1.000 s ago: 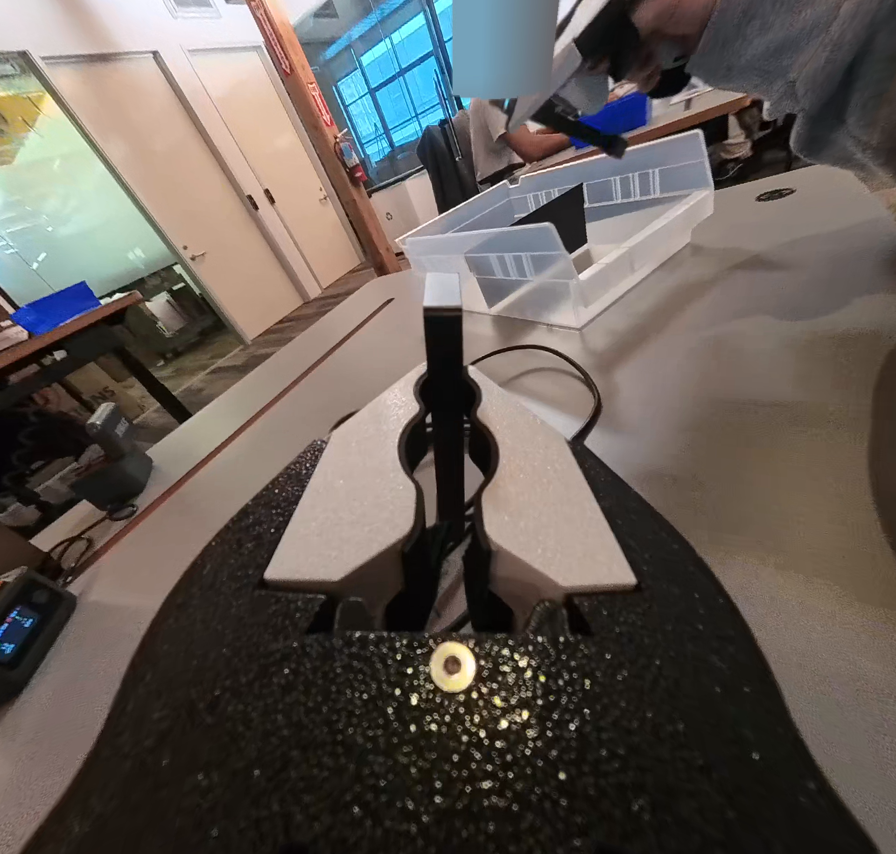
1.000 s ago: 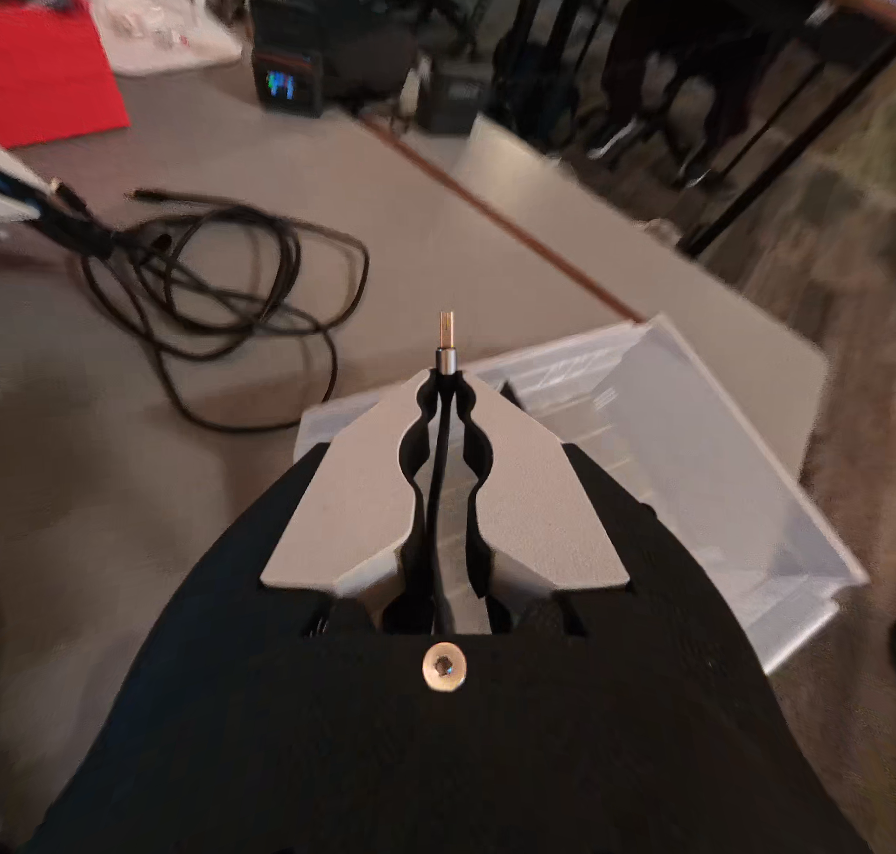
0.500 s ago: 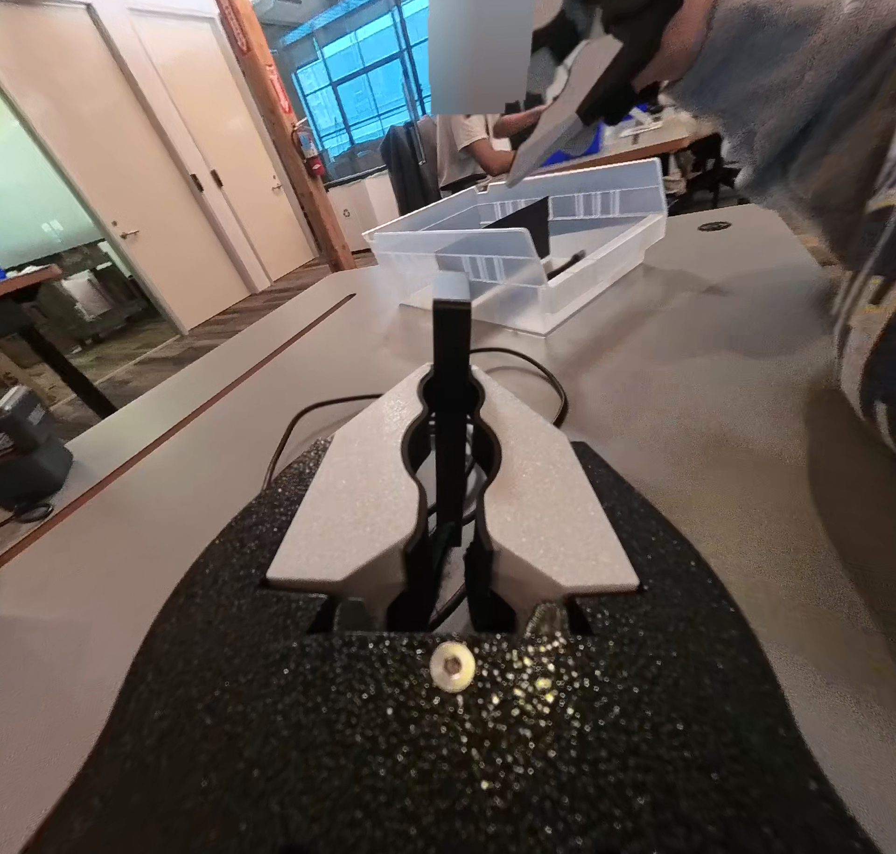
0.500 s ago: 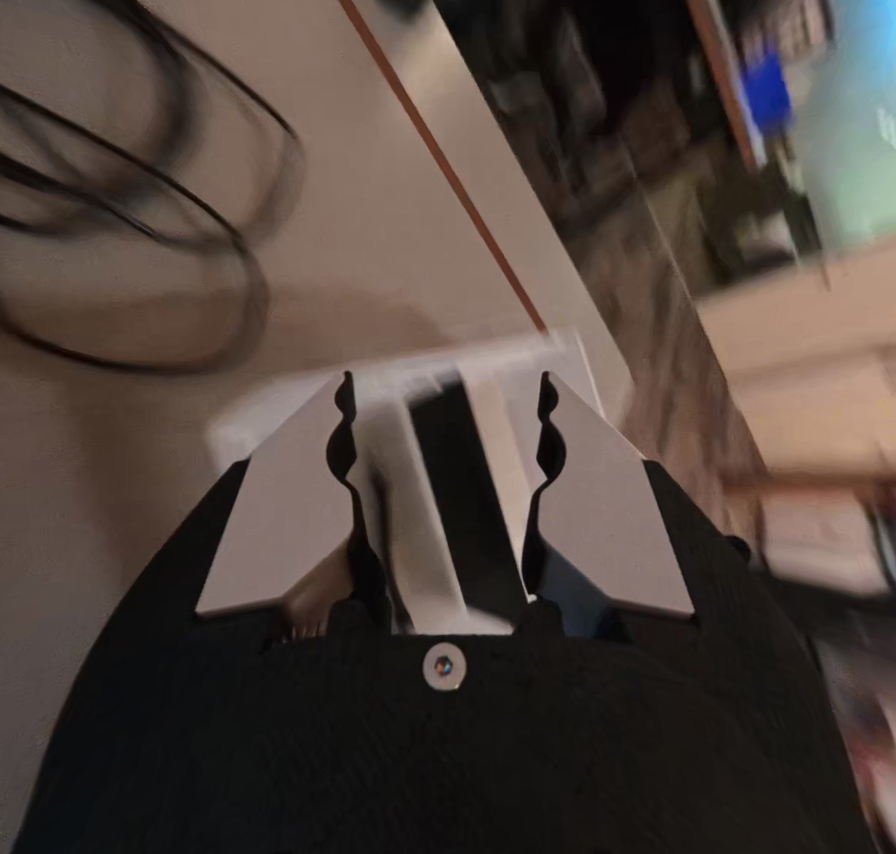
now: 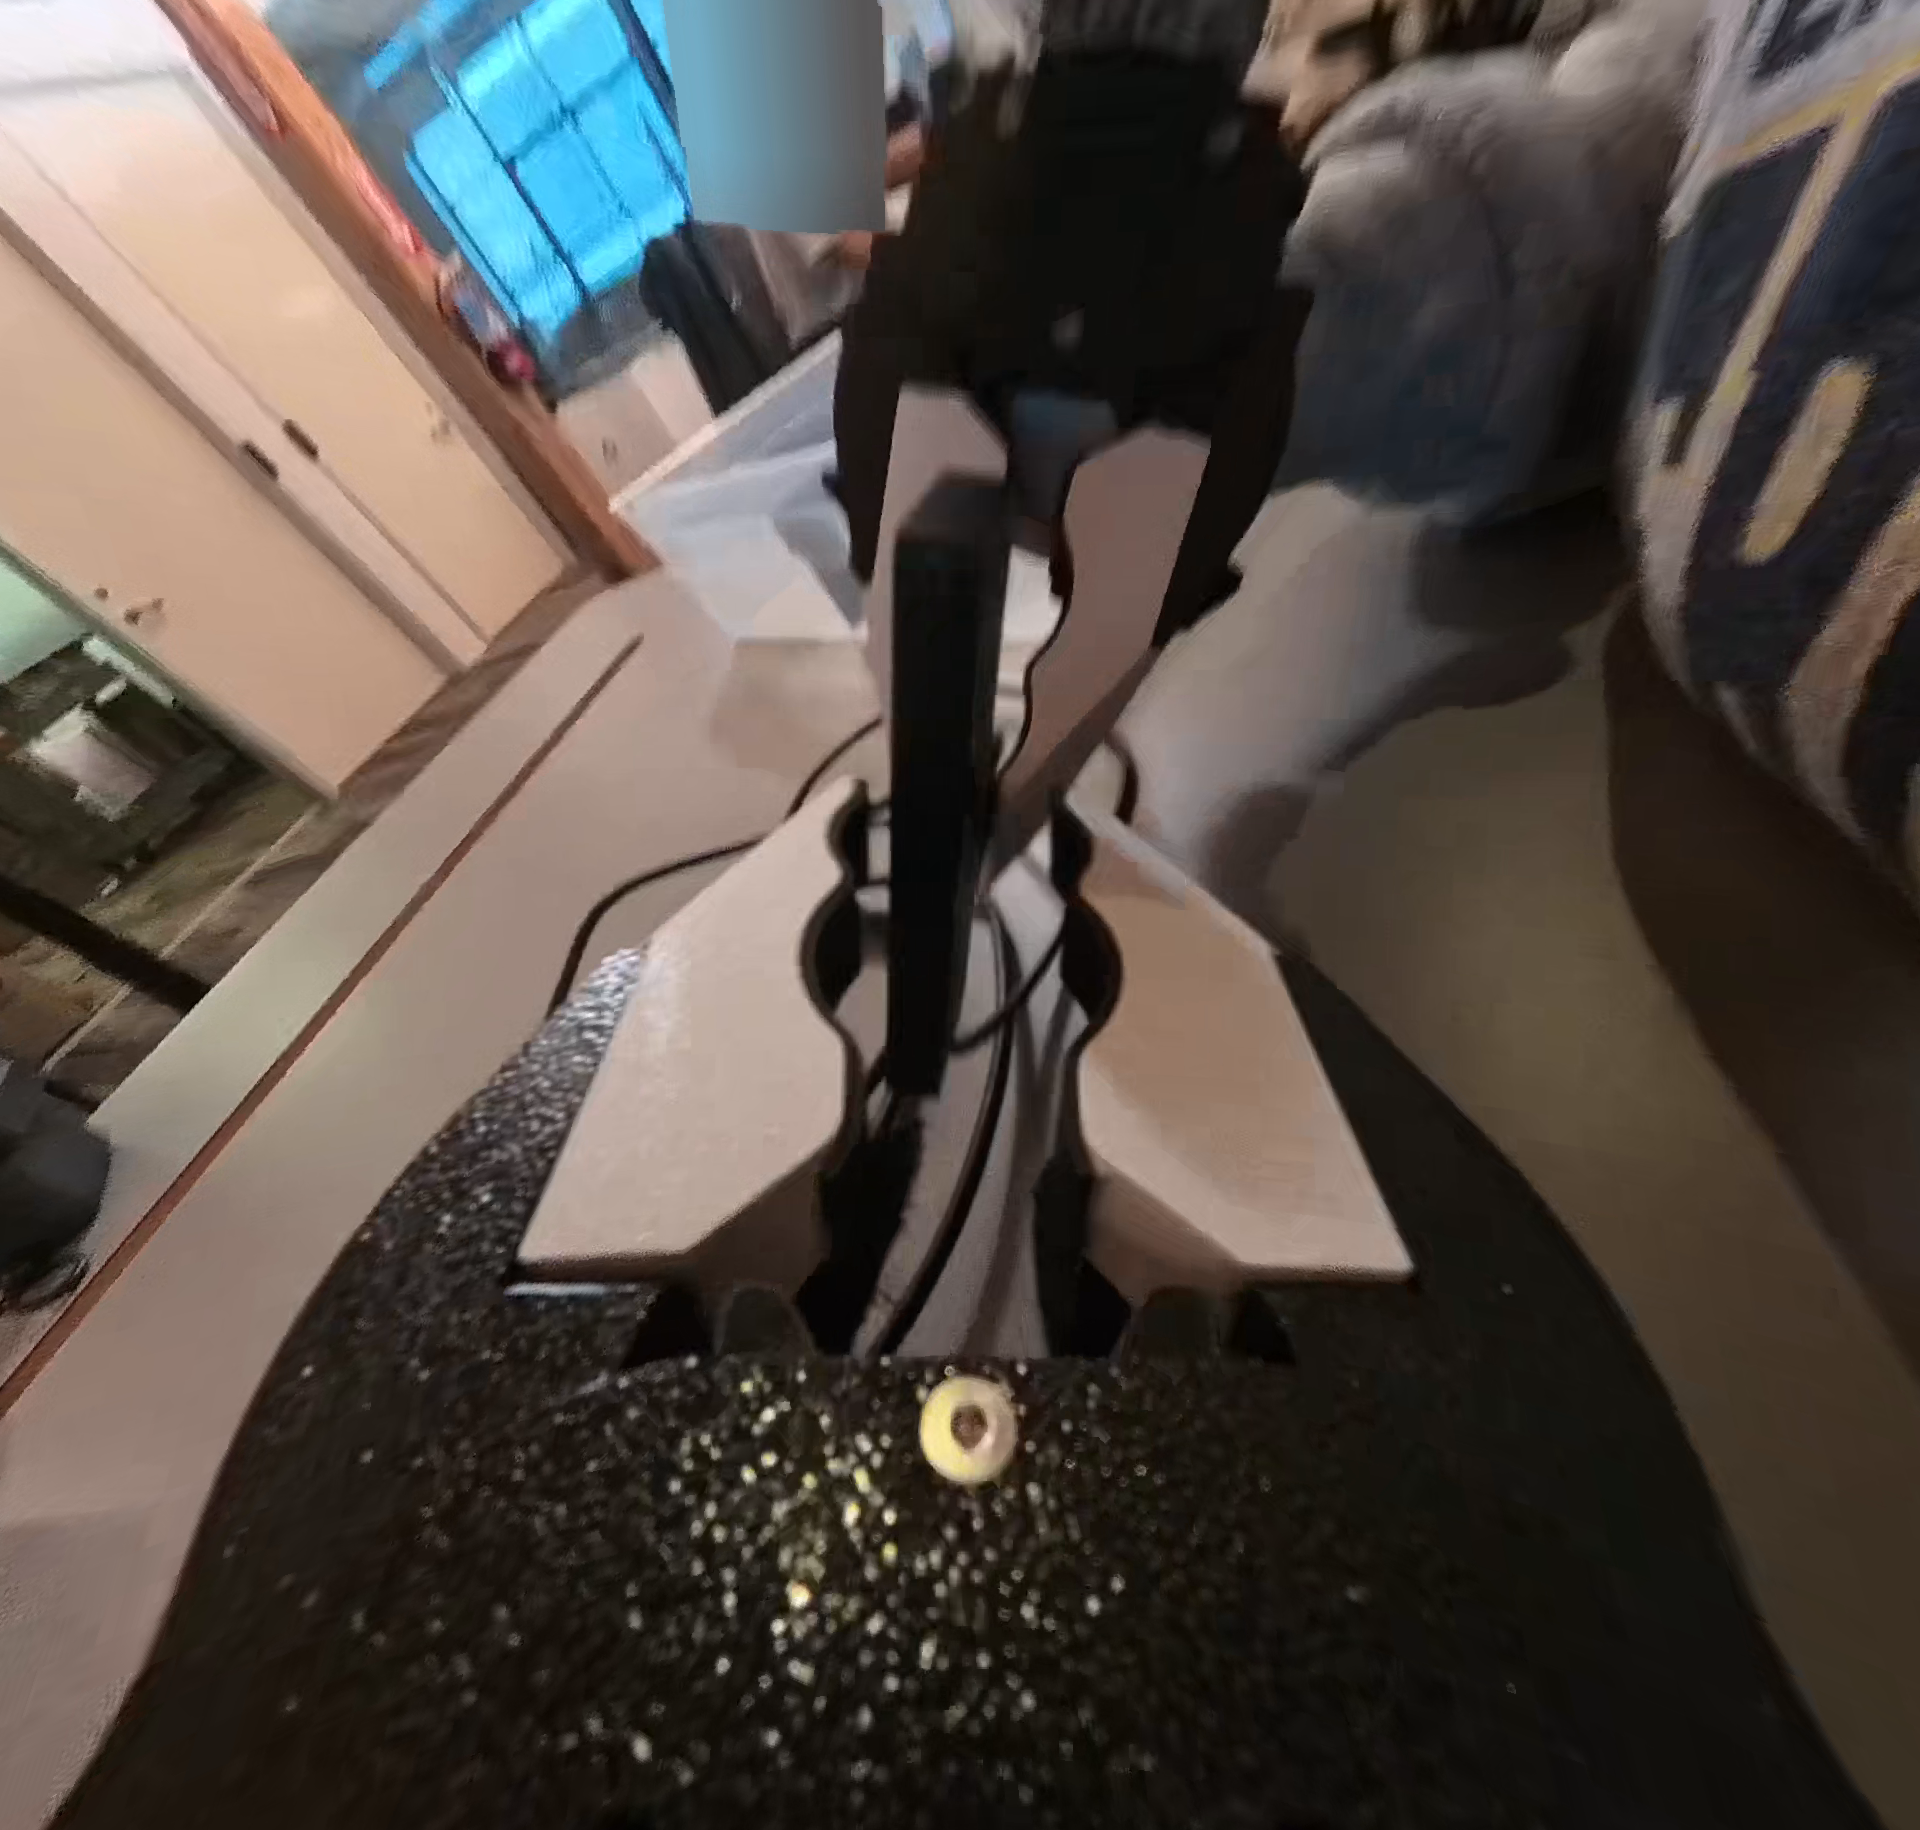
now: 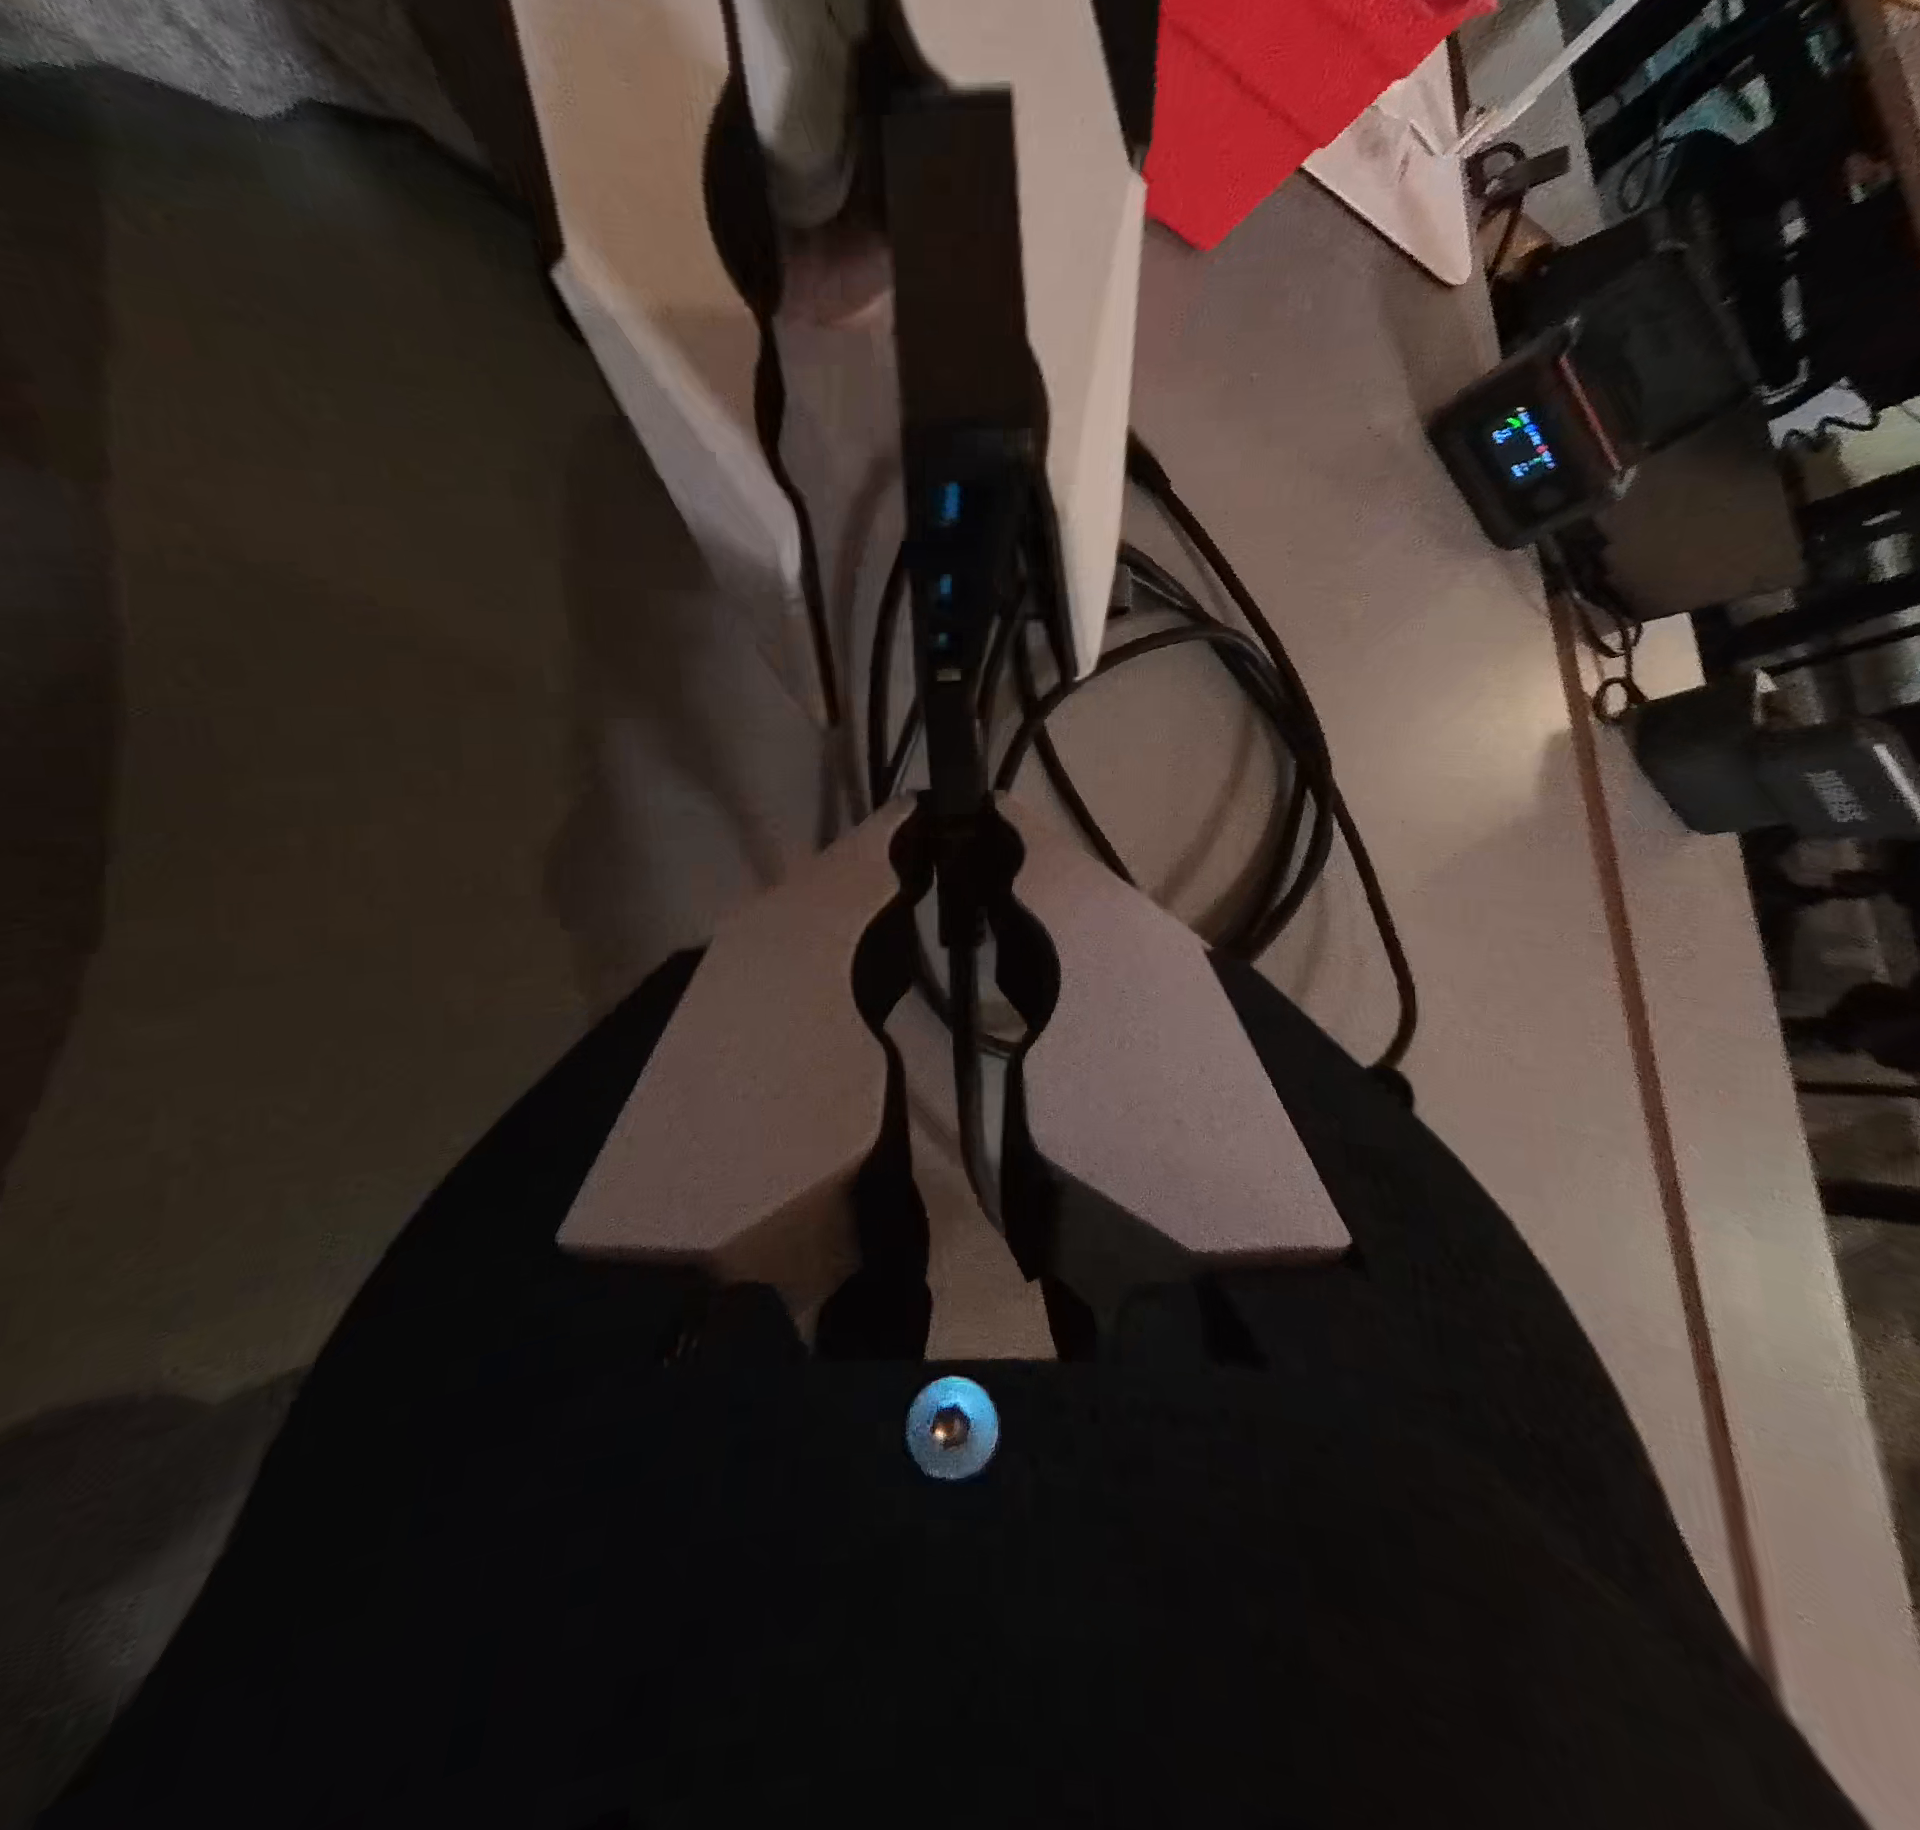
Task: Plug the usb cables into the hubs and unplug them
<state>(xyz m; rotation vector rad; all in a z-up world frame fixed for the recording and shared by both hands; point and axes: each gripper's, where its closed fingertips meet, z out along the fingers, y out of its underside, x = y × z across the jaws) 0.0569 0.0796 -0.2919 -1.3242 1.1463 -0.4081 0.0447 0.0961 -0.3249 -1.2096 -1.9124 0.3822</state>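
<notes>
A black usb hub (image 5: 940, 741) stands between the fingers of my left gripper (image 5: 961, 824), which is open. The hub leans near one finger, and its cable runs down under the gripper. In the right wrist view the hub (image 6: 951, 305) shows blue-lit ports. My right gripper (image 6: 954, 809) faces the left gripper (image 6: 956, 684) tip to tip. It is shut on a thin black usb cable plug (image 6: 954, 741) in line with the hub's near end. I cannot tell if the plug is seated. The right gripper's fingers (image 5: 1112, 585) show blurred behind the hub.
Loose black cables (image 6: 1257, 741) lie coiled on the grey table (image 6: 1351, 326). A clear plastic bin (image 5: 748, 533) sits farther back. A red object (image 6: 1278, 66) and a small lit-screen device (image 6: 1522, 455) stand near the table edge. A person's sweater (image 5: 1766, 326) is close on the right. Left and right tips are no more than a few centimetres apart.
My left gripper's jaws have opened around the hub. My right gripper has swung from over the bin to face the hub and gone from open to shut on the plug.
</notes>
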